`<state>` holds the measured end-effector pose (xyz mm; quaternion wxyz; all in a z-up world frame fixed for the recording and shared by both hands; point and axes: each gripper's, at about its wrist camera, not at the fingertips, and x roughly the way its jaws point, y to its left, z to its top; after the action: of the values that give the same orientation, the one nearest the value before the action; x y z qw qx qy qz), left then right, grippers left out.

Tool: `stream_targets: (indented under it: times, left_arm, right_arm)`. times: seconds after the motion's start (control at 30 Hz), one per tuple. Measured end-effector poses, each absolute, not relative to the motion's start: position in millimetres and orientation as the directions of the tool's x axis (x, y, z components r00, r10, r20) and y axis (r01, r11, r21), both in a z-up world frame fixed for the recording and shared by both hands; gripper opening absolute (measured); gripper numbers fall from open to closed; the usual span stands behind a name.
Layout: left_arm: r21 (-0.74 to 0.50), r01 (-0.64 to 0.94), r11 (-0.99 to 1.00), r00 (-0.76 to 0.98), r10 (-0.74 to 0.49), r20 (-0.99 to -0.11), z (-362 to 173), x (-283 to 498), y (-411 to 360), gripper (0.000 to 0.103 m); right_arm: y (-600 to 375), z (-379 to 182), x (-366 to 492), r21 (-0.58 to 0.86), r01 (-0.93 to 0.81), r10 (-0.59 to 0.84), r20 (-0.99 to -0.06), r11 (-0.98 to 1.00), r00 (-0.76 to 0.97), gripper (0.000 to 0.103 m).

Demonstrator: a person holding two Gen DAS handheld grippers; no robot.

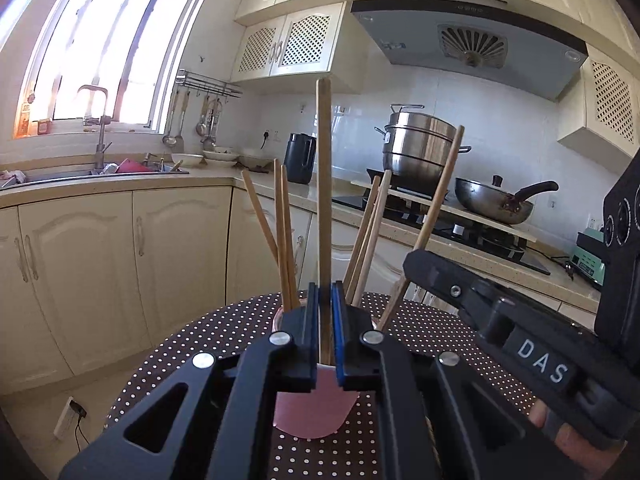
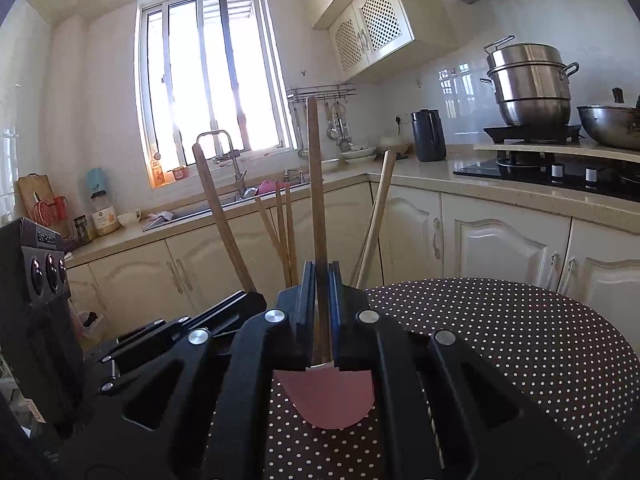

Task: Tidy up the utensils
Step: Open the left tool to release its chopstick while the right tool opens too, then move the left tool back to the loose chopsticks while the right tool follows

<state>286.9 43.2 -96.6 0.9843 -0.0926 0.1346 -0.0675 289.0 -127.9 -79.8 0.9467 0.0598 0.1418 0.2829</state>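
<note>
A pink cup (image 1: 312, 408) stands on the round brown table with white dots (image 1: 200, 344) and holds several wooden chopsticks (image 1: 285, 240) that lean outward. My left gripper (image 1: 324, 300) is just above the cup's near rim, shut on an upright chopstick (image 1: 324, 184) whose lower end reaches into the cup. My right gripper (image 1: 416, 268) comes in from the right, shut on a slanted chopstick (image 1: 440, 200). In the right wrist view the right gripper (image 2: 322, 280) clamps its chopstick (image 2: 316, 192) over the cup (image 2: 332, 400), and the left gripper (image 2: 248, 304) sits close on the left.
Cream cabinets (image 1: 120, 264) and a worktop run behind the table. The sink with its tap (image 2: 232, 160) is under the window. A black kettle (image 1: 299, 158), a steel steamer pot (image 1: 420, 148) and a wok (image 1: 494, 200) stand by the hob. The table's right half (image 2: 500, 340) is bare.
</note>
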Motion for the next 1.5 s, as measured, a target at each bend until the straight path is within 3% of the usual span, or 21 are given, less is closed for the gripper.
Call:
stream_targets:
  times: [0.1, 0.23, 0.3, 0.43, 0.5, 0.7, 0.77, 0.83, 0.9, 1.23, 1.5]
  left_arm:
    - [-0.191, 0.090, 0.977, 0.959, -0.137, -0.248, -92, 278, 46, 0.025]
    - [-0.173, 0.059, 0.983, 0.968, -0.098, -0.229, -81, 263, 50, 0.030]
    - [-0.170, 0.054, 0.984, 0.971, -0.092, -0.223, -75, 256, 51, 0.039]
    - [-0.156, 0.036, 0.987, 0.976, -0.068, -0.208, -62, 238, 50, 0.044]
    - [-0.146, 0.025, 0.989, 0.978, -0.054, -0.202, -56, 230, 48, 0.052]
    - [-0.127, 0.028, 0.991, 0.982, -0.051, -0.180, -38, 203, 38, 0.059]
    - [-0.114, 0.028, 0.993, 0.984, -0.047, -0.171, -34, 195, 33, 0.062]
    - [-0.105, 0.038, 0.994, 0.984, -0.056, -0.168, -30, 188, 26, 0.063]
    - [-0.095, 0.041, 0.995, 0.984, -0.057, -0.171, -28, 183, 20, 0.064]
    - [-0.053, 0.083, 0.995, 0.953, -0.095, -0.288, -42, 185, -19, 0.065]
    - [-0.033, 0.163, 0.986, 0.799, -0.152, -0.582, -83, 231, -52, 0.065]
  right_arm:
    - [-128, -77, 281, 0.185, -0.510, 0.542, -0.240, 0.840, 0.805, 0.008]
    - [-130, -71, 271, 0.191, -0.501, 0.535, -0.245, 0.844, 0.808, 0.009]
    - [-133, -67, 264, 0.194, -0.498, 0.533, -0.241, 0.845, 0.811, 0.009]
    - [-140, -56, 250, 0.190, -0.495, 0.529, -0.228, 0.848, 0.818, 0.009]
    - [-144, -51, 242, 0.187, -0.492, 0.524, -0.220, 0.850, 0.823, 0.009]
    - [-159, -39, 218, 0.185, -0.487, 0.518, -0.201, 0.854, 0.832, 0.010]
    - [-166, -35, 209, 0.183, -0.482, 0.511, -0.191, 0.857, 0.838, 0.017]
    - [-174, -33, 202, 0.182, -0.476, 0.505, -0.179, 0.860, 0.844, 0.038]
    - [-182, -31, 195, 0.177, -0.469, 0.496, -0.170, 0.866, 0.852, 0.043]
    - [-230, -41, 190, 0.187, -0.408, 0.444, -0.229, 0.894, 0.866, 0.043]
    - [-257, -76, 218, 0.199, -0.340, 0.394, -0.426, 0.919, 0.815, 0.043]
